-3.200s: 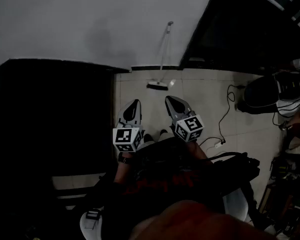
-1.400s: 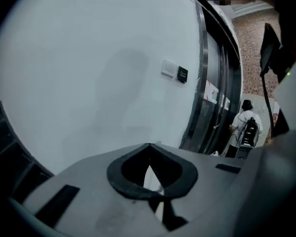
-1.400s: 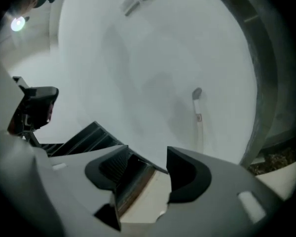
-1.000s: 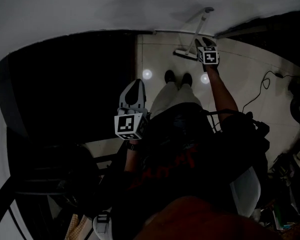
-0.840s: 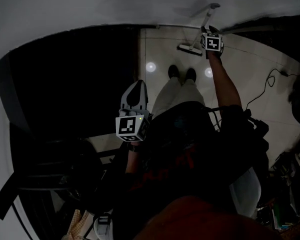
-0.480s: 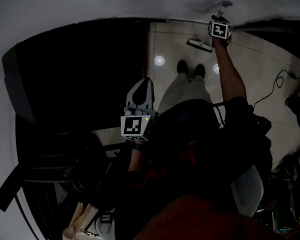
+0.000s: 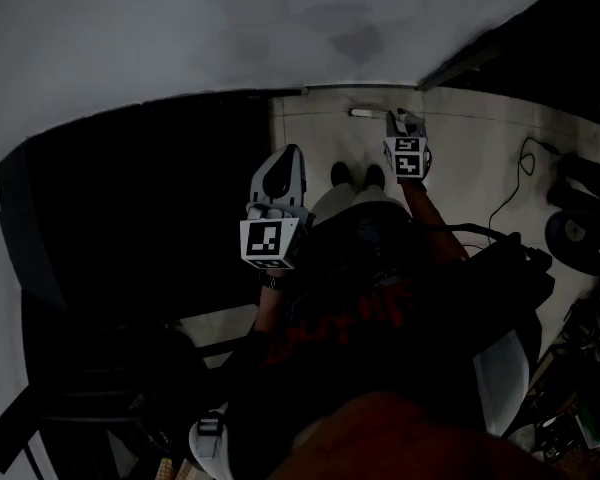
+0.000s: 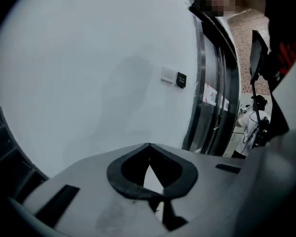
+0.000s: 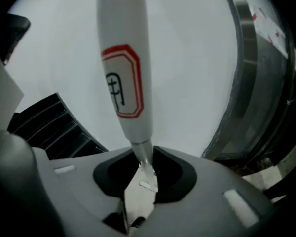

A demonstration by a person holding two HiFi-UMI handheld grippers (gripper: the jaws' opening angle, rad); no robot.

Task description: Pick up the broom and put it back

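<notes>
The broom's white handle (image 9: pixel 123 83), with a red-outlined label, rises straight out from between the jaws in the right gripper view. My right gripper (image 9: pixel 144 154) is shut on the thin shaft just below that white grip. In the head view my right gripper (image 7: pixel 400 120) is held out over the tiled floor near the wall. A pale bar (image 7: pixel 365 113) beside it looks like part of the broom, too dim to be sure. My left gripper (image 7: pixel 283 163) hovers in front of the person's body. In its own view the left gripper (image 8: pixel 148 147) is shut with nothing in it.
A big black piece of furniture (image 7: pixel 130 218) fills the left, under the white wall (image 7: pixel 180 38). A cable (image 7: pixel 525 163) and a dark round object (image 7: pixel 575 233) lie on the floor at right. The person's shoes (image 7: pixel 355 175) stand between the grippers. A metal door frame (image 8: pixel 207 83) stands beside a wall switch (image 8: pixel 168 74).
My right arm has drawn back from the wall and risen, bringing the broom with it; the broom no longer leans on the wall. My left gripper has come up a little.
</notes>
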